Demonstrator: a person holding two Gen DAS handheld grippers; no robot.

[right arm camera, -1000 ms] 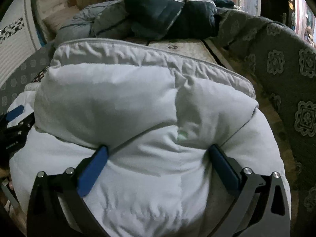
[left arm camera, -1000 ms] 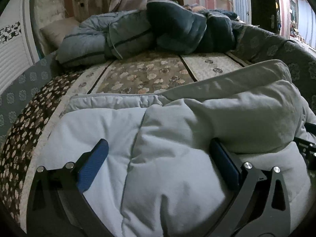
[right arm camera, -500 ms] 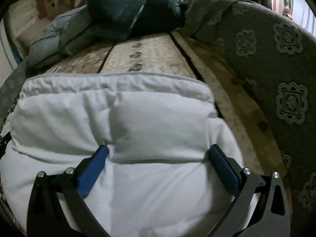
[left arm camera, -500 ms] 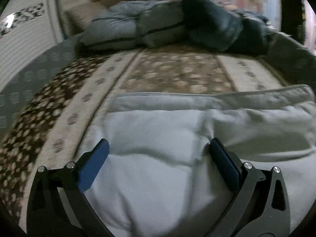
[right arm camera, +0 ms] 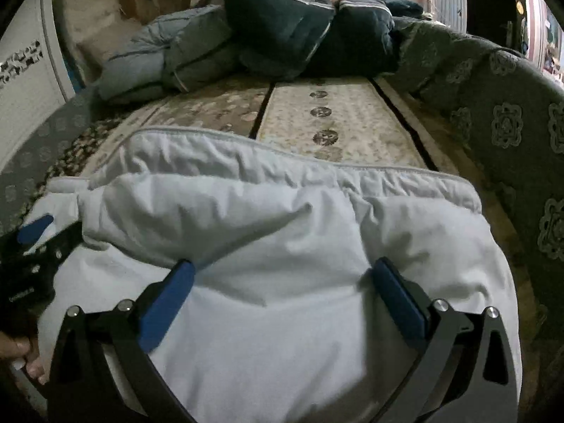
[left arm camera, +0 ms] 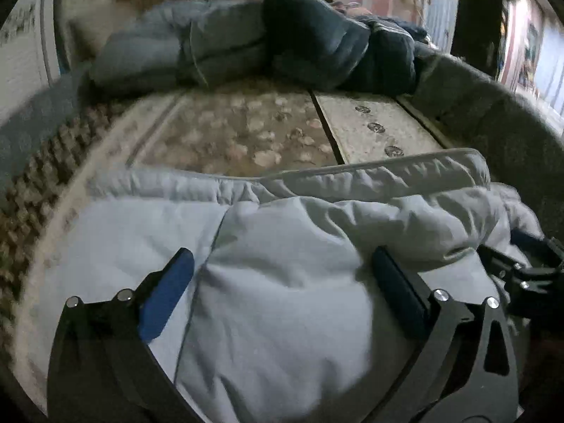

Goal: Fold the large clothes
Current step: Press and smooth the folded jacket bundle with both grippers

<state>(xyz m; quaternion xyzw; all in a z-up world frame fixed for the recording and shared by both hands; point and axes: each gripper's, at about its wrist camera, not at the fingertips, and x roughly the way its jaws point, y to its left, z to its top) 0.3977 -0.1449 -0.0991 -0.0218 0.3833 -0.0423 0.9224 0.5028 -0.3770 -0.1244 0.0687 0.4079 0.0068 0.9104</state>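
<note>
A large pale puffy padded garment (left arm camera: 282, 299) lies folded on the patterned bed cover, its hem edge running across the far side; it also fills the right wrist view (right arm camera: 282, 246). My left gripper (left arm camera: 282, 278) is open, its blue pads resting on the garment's left part, holding nothing. My right gripper (right arm camera: 285, 282) is open too, pads pressed down on the garment's right part. The right gripper shows at the right edge of the left wrist view (left arm camera: 528, 268), and the left gripper at the left edge of the right wrist view (right arm camera: 35, 246).
A patterned bed cover (right arm camera: 335, 120) stretches beyond the garment. Folded grey and dark blue padded coats (right arm camera: 282, 31) are piled at the far end. A dark patterned blanket (right arm camera: 511, 123) rises along the right side. A white panel (right arm camera: 21, 81) stands at the left.
Both grippers swung outward and came back over the garment. The upper fold has sunk lower and flatter than a second ago. Both stayed open.
</note>
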